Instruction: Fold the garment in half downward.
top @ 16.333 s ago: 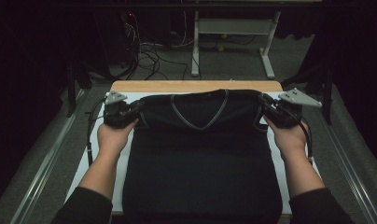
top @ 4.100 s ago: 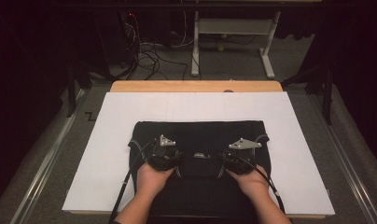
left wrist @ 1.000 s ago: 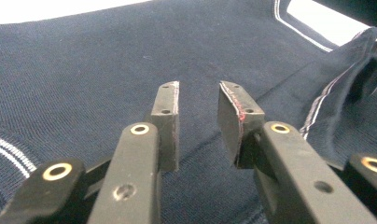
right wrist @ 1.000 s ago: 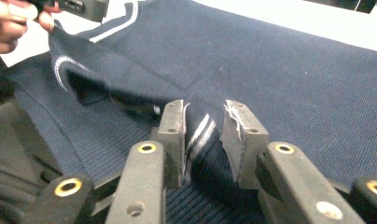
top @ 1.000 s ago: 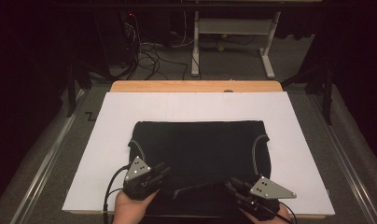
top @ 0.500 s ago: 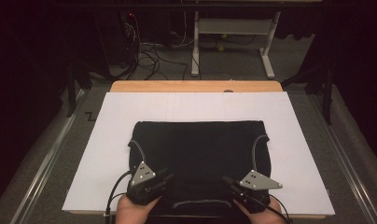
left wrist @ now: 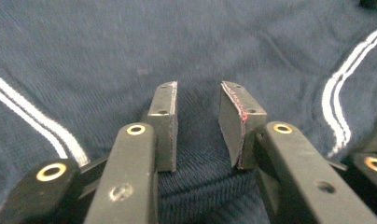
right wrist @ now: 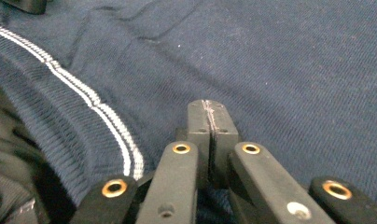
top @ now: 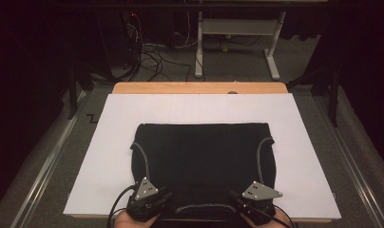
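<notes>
Folded dark-blue sweater [top: 202, 164] lies flat on the white sheet [top: 104, 156] that covers the table [top: 199, 88], stretching away ahead of both pairs of fingers, with its near edge right under them. Its white-striped collar [top: 203, 207] curves along that near edge, between the two grippers.

Left gripper [top: 147, 202] sits low at the near left corner of the sweater. In the left gripper view its fingers [left wrist: 164, 123] stand a little apart, tips down on the knit; a ribbed band of the cloth shows in the gap between them, but the pads do not press on it. A white double stripe [left wrist: 338, 100] runs off to the right of these fingers and another passes to their left.

Right gripper [top: 257, 202] sits at the near right corner. Its jaws have just been closing, and in the right gripper view the fingers [right wrist: 198, 128] are pressed together, pad against pad, with their tips resting on the blue knit. Whether any cloth is caught between them cannot be told. A ribbed trim with a white double stripe [right wrist: 91, 105] passes just to the left of these fingers.
</notes>
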`<action>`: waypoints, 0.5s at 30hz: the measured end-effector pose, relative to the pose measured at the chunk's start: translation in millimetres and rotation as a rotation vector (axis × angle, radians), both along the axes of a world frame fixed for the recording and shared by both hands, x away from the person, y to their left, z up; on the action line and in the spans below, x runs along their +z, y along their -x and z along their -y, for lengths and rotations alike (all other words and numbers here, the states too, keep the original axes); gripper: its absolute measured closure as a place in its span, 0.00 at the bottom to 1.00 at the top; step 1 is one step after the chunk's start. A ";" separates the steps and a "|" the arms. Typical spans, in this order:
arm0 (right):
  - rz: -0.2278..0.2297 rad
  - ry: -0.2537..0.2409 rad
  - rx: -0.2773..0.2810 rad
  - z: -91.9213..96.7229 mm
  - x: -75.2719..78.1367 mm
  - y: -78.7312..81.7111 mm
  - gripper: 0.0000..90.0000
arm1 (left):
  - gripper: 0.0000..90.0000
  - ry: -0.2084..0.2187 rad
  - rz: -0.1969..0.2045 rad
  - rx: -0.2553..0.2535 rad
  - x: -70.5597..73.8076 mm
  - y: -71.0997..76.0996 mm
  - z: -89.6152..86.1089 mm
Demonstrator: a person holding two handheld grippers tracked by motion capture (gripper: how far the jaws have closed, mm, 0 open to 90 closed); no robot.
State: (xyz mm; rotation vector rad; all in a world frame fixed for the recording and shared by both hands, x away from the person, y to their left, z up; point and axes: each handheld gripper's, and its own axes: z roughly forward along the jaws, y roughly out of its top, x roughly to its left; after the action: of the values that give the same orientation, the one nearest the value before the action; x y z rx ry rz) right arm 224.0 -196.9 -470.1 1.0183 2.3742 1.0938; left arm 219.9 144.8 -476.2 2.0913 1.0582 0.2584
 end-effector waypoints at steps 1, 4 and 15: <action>-0.001 -0.002 0.002 0.8 0.1 0.7 1.00 | 0.71 -0.001 0.001 0.000 0.2 0.4 -0.1; 0.008 -0.017 0.004 2.7 1.7 1.2 1.00 | 0.71 0.014 0.003 -0.003 1.0 0.1 -1.1; 0.072 -0.108 -0.053 10.3 15.3 -10.9 1.00 | 0.69 0.074 0.088 0.020 20.6 -10.7 -14.3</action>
State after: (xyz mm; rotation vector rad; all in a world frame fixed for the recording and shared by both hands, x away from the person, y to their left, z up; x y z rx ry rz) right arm 234.9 -207.2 -454.8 1.0532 2.2401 1.2296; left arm 230.6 159.0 -455.7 1.9862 1.0213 0.3130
